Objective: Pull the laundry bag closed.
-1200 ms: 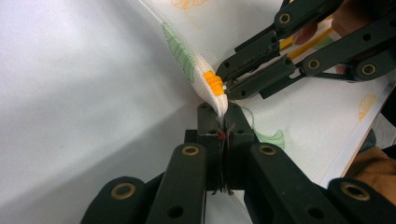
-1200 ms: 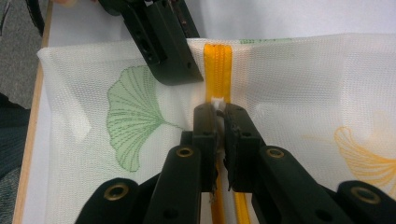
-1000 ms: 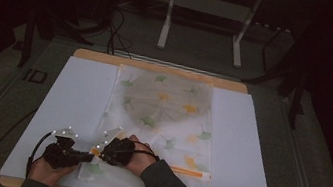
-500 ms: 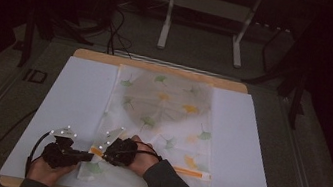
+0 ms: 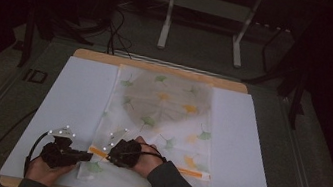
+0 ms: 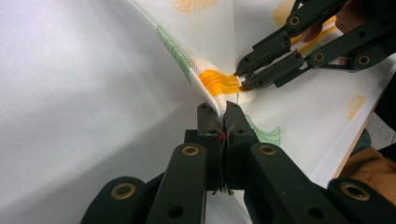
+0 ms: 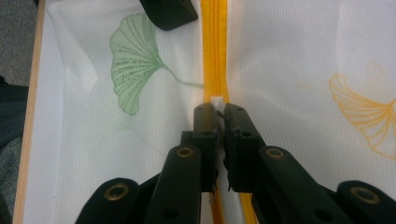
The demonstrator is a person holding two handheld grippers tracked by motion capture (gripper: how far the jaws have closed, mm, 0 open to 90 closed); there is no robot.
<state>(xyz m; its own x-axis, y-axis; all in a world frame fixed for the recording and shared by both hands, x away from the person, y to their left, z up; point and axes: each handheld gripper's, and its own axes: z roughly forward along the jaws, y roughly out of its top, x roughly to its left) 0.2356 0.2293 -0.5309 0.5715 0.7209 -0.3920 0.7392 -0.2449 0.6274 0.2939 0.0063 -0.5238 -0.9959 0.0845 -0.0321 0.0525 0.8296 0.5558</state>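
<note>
Both forearms come in low at the near edge of the white table (image 5: pixel 68 93), hands close together. The left gripper (image 6: pixel 223 114) points toward the right one, its jaws pressed together on a raised fold of the mesh bag (image 5: pixel 160 118), lifting the fabric into a ridge just ahead of its tips. Just beyond that fold, the right gripper (image 7: pixel 216 109) has its jaws pinched on a small white zipper pull (image 7: pixel 216 100) sitting on the orange zipper (image 7: pixel 214 51), which runs straight ahead from its tips. Through the mesh, a greyish shape lies in the bag's far half; what it is I cannot tell
</note>
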